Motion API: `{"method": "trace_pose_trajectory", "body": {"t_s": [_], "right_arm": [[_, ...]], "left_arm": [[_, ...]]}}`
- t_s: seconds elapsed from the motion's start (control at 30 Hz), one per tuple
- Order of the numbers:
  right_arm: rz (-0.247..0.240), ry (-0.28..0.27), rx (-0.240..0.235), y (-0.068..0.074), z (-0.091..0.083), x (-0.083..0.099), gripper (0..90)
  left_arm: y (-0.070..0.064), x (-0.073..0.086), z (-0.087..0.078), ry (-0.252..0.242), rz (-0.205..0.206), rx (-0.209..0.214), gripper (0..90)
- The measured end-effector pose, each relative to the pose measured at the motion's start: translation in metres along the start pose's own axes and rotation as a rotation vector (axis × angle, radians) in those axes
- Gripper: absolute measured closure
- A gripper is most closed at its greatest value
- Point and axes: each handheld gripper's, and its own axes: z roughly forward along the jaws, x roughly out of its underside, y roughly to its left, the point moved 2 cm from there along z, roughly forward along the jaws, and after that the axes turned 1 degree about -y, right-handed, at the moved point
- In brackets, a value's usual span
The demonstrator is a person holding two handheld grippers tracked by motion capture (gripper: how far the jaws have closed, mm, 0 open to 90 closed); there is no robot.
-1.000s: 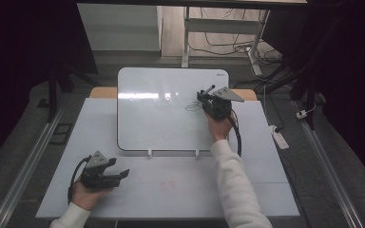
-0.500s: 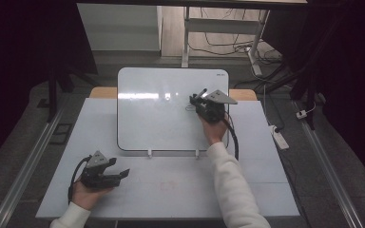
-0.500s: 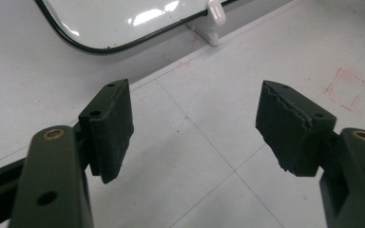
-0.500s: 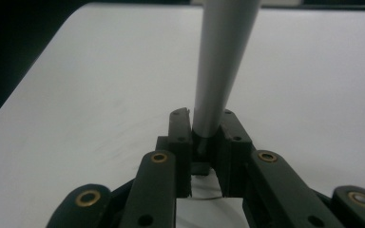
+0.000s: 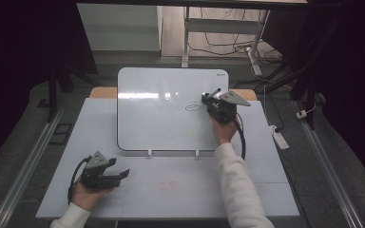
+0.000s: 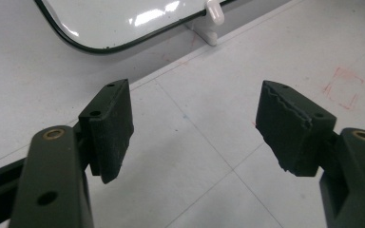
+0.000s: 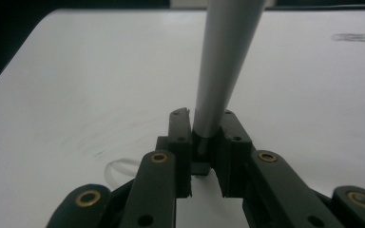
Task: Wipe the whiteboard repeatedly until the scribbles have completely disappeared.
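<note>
Since a second earlier my right hand-held gripper had slid a little toward the left over the whiteboard, and a small dark loop of ink lay on the board just to its left. I had its jaws clamped together on a grey marker; in the right gripper view the barrel rose from between the pads and leaned away over the white surface, with a faint dark smear on the board at the upper right. I could not tell from that view whether the tip touched the board. The whiteboard lay flat at the far middle of the table, its far edge reaching past the table's far edge, with two small white clips on its near edge. My right hand and white sleeve reached in from the near right. My left hand-held gripper rested near the table's near left corner, well apart from the board, its cable looping behind it. Its jaws stood wide apart with nothing between them; beyond them the left gripper view showed the bare table, a faint red square mark, and the board's rounded near corner with one clip.
</note>
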Motion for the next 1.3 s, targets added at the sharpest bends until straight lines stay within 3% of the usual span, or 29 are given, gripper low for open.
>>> {"method": "trace_pose_trajectory", "body": {"t_s": [0.03,0.13,0.2,0.23,0.3,0.37,0.4,0.5,0.53,0.57,0.63,0.67,0.7,0.83,0.87,0.93,1.0,1.07,1.1,1.17,1.27,1.3], "right_arm": [[0.004,-0.003,-0.001,0.001,0.0,0.001,78.2],[-0.085,0.046,-0.078,0.024,0.006,0.008,78.2],[-0.141,0.062,-0.089,0.031,0.008,0.011,78.2],[-0.116,0.054,-0.084,0.026,0.007,0.008,78.2],[-0.065,0.019,-0.024,0.012,0.004,0.003,78.2],[-0.015,0.0,-0.018,0.002,0.004,-0.002,78.2],[-0.022,0.004,-0.017,0.004,0.005,-0.002,78.2],[-0.118,0.051,-0.105,0.025,0.01,0.006,78.2],[-0.13,0.052,-0.098,0.026,0.01,0.006,78.2],[-0.104,0.046,-0.094,0.021,0.009,0.006,78.2],[-0.054,0.022,-0.034,0.009,0.004,0.003,78.2],[-0.035,0.015,-0.025,0.005,0.001,0.002,78.2],[-0.038,0.019,-0.031,0.005,-0.001,0.003,78.2],[-0.129,0.077,-0.086,0.025,-0.003,0.017,78.2],[-0.128,0.076,-0.084,0.024,-0.006,0.018,78.2],[-0.067,0.036,-0.036,0.014,-0.009,0.016,78.2],[-0.034,0.017,-0.029,0.011,-0.01,0.016,78.2],[-0.049,0.029,-0.07,0.022,-0.005,0.02,78.2],[-0.088,0.045,-0.101,0.032,-0.001,0.023,78.2],[-0.114,0.049,-0.092,0.034,0.0,0.022,78.2],[-0.028,-0.008,-0.011,0.013,-0.005,0.015,78.3],[-0.007,-0.016,-0.012,0.009,-0.006,0.014,78.3]], "left_arm": [[0.0,0.0,0.001,0.002,-0.002,0.0,28.9],[0.001,0.0,0.002,0.009,-0.002,0.003,28.9],[0.001,0.0,0.002,0.01,0.002,0.003,28.9],[0.0,0.0,0.001,0.008,0.004,0.002,28.9],[-0.001,0.0,0.0,0.002,0.004,0.003,28.9],[-0.001,0.0,0.0,0.001,0.005,0.002,28.9],[0.0,0.0,0.001,0.002,0.003,0.004,28.9],[0.001,0.0,0.002,0.008,0.004,0.004,28.9],[0.001,0.0,0.002,0.009,0.004,0.005,28.9],[0.0,0.0,0.002,0.008,0.005,0.004,28.9],[0.0,0.0,0.001,0.004,0.005,0.005,28.9],[-0.001,0.0,0.0,0.002,0.006,0.005,28.9],[-0.001,0.0,0.001,0.002,0.004,0.006,28.9],[0.0,0.0,0.002,0.009,0.005,0.006,28.9],[-0.001,0.0,0.001,0.006,0.005,0.007,28.9],[-0.001,0.0,0.001,0.005,0.008,0.005,28.9],[-0.002,0.0,0.001,0.002,0.007,0.004,28.9],[-0.001,-0.001,0.002,0.006,0.006,0.005,29.0],[-0.001,-0.001,0.002,0.008,0.006,0.005,28.9],[-0.001,0.0,0.001,0.006,0.007,0.004,28.9],[-0.001,0.0,-0.001,-0.002,0.005,0.004,28.9],[-0.001,0.0,-0.001,-0.003,0.004,0.005,29.0]]}}
